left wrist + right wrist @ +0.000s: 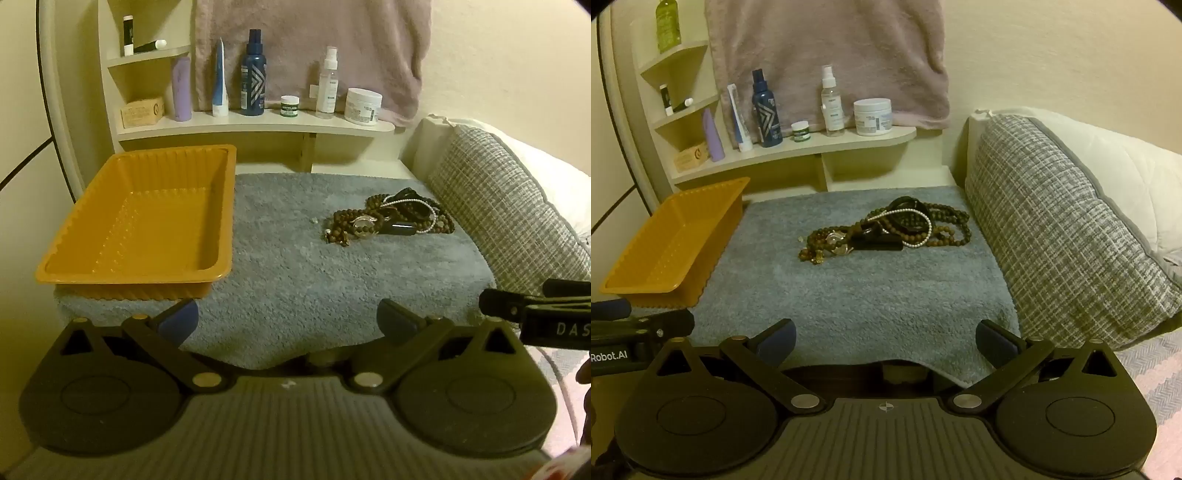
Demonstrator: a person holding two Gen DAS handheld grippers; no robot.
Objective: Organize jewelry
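Cream walls [1052, 55] glow in warm, dim light. A pale curved shelf [258, 127] carries toiletry bottles beneath a hanging mauve towel [831, 48].

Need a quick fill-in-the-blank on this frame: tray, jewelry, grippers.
1. The orange tray holds ____ pieces of jewelry.
2. The jewelry pile lies on the grey ____.
3. Both the left gripper and right gripper are ____.

Missing words: no; mat; open
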